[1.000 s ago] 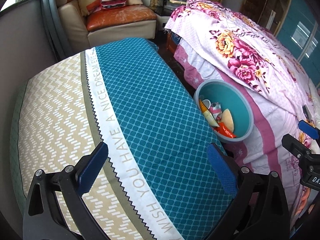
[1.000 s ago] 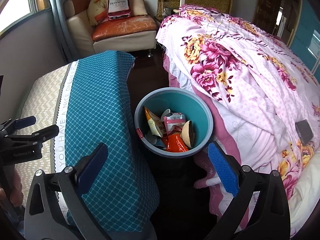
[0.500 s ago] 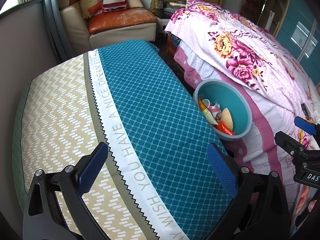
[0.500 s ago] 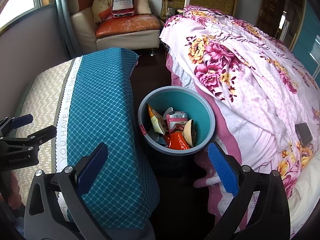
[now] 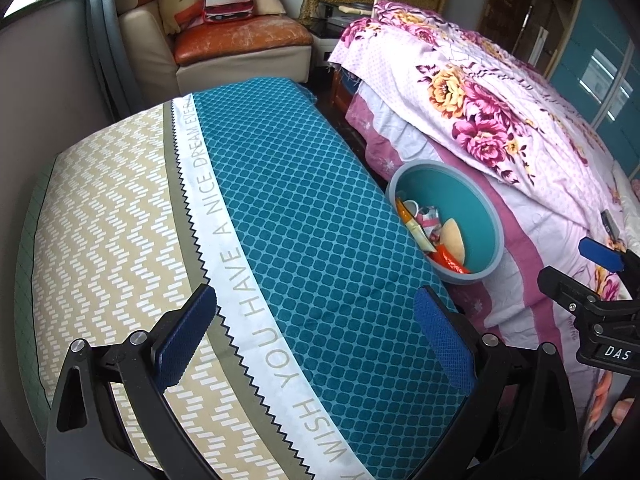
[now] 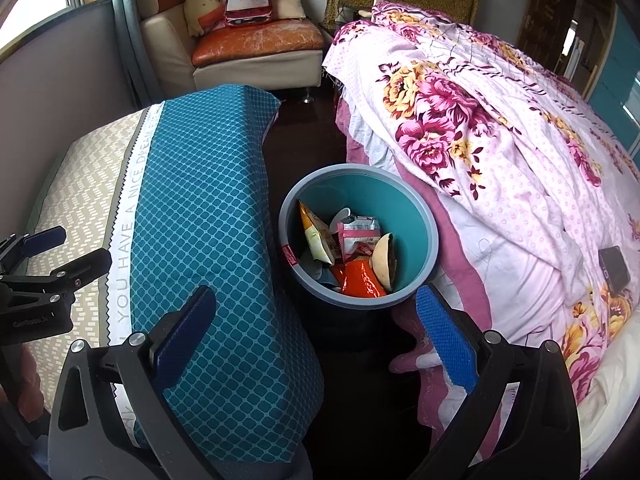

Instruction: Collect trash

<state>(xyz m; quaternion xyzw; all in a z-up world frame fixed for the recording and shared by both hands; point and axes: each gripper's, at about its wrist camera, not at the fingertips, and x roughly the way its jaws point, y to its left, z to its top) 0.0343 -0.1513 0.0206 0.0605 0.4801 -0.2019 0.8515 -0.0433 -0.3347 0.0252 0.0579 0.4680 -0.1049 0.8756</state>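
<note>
The left tool (image 5: 314,338) hangs spread and empty over the teal-and-beige patterned cushioned bench (image 5: 280,220), the round teal plastic bin (image 6: 416,208) of wrappers stands on the floor between bench and floral-quilted bed (image 6: 500,128), and the right tool (image 6: 316,334) gapes empty above its near rim.

Bin (image 6: 424,216) mouth open from above; wedged between cloth-covered table (image 6: 208,208) and bed (image 6: 500,152); wrappers (image 6: 352,256) fill bottom.
</note>
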